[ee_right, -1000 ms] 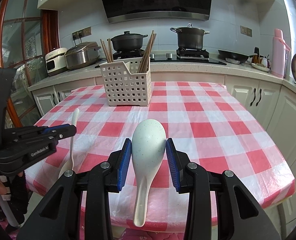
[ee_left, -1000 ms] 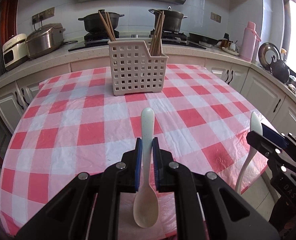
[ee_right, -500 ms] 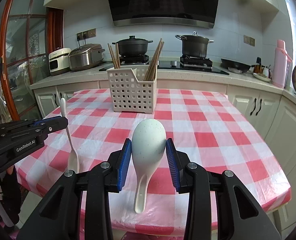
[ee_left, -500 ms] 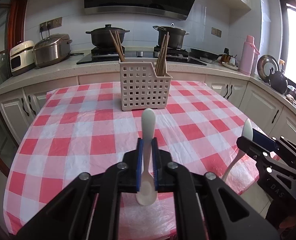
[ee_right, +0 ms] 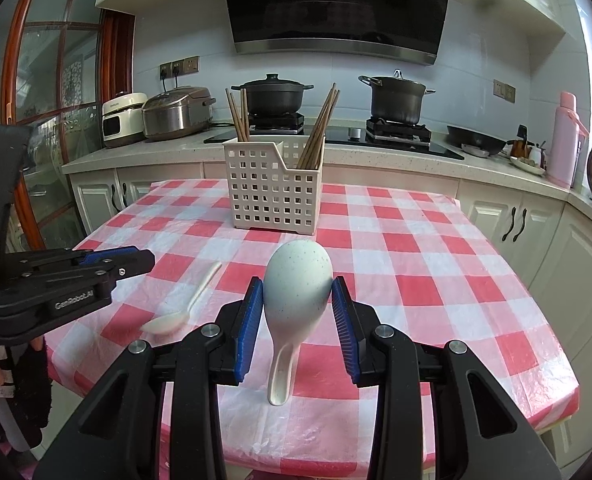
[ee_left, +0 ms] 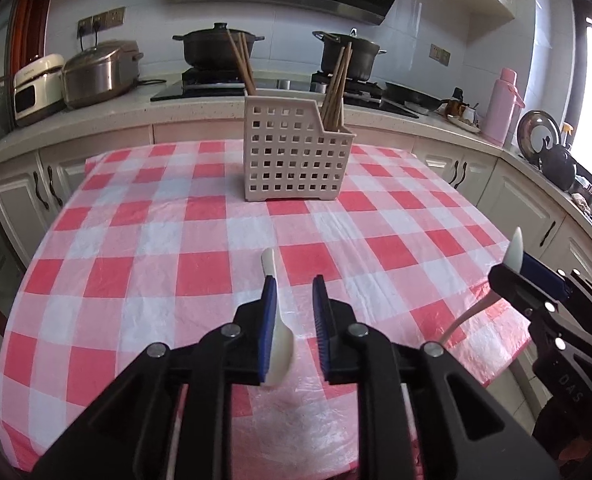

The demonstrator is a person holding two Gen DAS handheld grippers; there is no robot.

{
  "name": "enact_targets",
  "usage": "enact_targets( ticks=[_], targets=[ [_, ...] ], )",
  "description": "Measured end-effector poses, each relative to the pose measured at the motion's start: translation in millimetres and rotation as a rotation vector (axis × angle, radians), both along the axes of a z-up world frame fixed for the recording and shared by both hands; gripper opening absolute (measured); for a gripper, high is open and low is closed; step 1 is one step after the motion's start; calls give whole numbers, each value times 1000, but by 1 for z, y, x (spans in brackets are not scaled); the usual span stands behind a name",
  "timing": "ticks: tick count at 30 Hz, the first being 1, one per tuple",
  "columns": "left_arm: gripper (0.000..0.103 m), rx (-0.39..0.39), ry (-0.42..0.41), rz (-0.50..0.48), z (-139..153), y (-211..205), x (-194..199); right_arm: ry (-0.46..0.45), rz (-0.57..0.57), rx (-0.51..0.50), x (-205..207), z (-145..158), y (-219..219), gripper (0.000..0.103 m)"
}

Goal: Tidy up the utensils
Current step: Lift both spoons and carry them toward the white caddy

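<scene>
The left gripper (ee_left: 294, 320) is opening; the small cream spoon (ee_right: 184, 305) is released beneath it onto the table (ee_right: 435, 280). The rice paddle (ee_right: 296, 300) is clamped in the right gripper (ee_right: 297, 316). Risk: the released spoon may slide off the near table edge, far short of the utensil basket (ee_right: 274, 188).

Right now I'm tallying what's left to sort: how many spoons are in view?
2. A slim cream spoon is dropping from the opening left tool onto the tablecloth; a speckled spoon is gripped by the right tool. The basket may hide more.
</scene>
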State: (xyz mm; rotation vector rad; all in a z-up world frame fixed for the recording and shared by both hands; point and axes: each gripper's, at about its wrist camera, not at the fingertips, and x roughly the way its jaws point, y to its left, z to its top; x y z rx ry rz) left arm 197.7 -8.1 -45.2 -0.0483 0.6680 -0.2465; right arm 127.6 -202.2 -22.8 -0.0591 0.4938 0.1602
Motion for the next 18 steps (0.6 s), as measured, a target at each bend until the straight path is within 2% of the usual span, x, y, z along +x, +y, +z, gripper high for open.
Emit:
enact_targets(
  ticks=[5,7,9,18],
  targets=[
    [21,15,14,31,-6,7,14,9,3,7,15,-2,1,34],
    [34,34,14,57,-9,11,20,20,9,12,24,-4,3,34],
    [40,58,28,64,-14,10,28,33,15,20,33,-5,5,34],
    [42,128,193,7,-43,-15,94,112,25,68,74,-17,2,34]
  ],
)
